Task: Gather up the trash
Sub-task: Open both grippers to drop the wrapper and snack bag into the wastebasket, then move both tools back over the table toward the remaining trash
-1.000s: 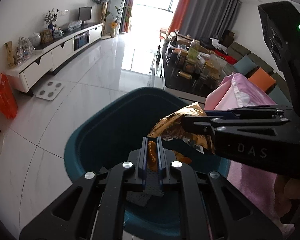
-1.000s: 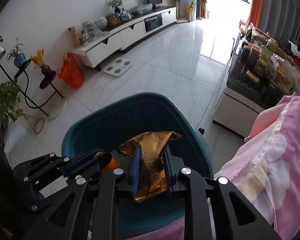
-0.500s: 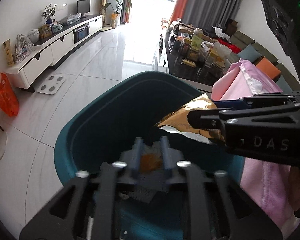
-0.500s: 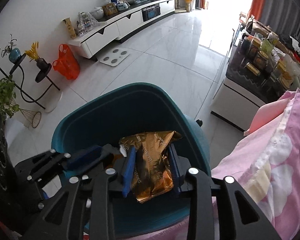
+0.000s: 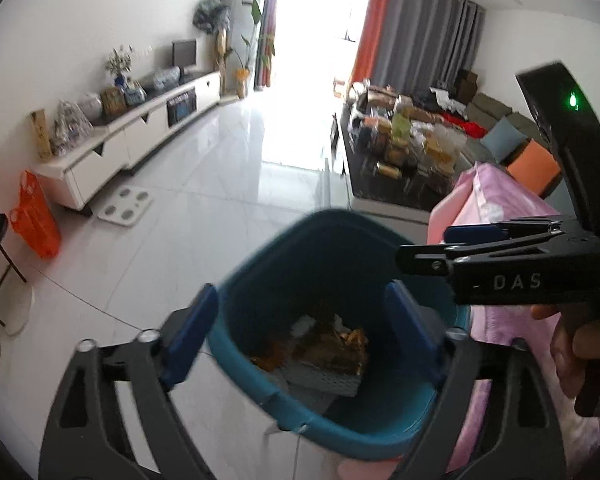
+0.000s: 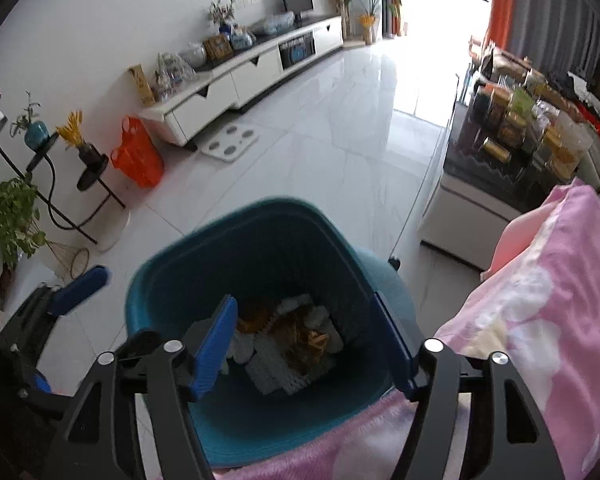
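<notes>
Both grippers opening, wrappers (image 6: 300, 336) in bin (image 6: 172, 280) below

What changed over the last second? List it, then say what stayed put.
Both grippers let go: the left gripper dropped its small orange scrap, the right gripper its crumpled gold foil wrapper, which now lies in the teal plastic bin. Both sets of jaws are opening, empty. The bin and the pink blanket stayed put.

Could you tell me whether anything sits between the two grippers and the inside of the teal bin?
Nothing visible does. The left gripper and right gripper hang over the open, lidless bin, jaws opening and empty; the wrappers already lie at its bottom.
</notes>
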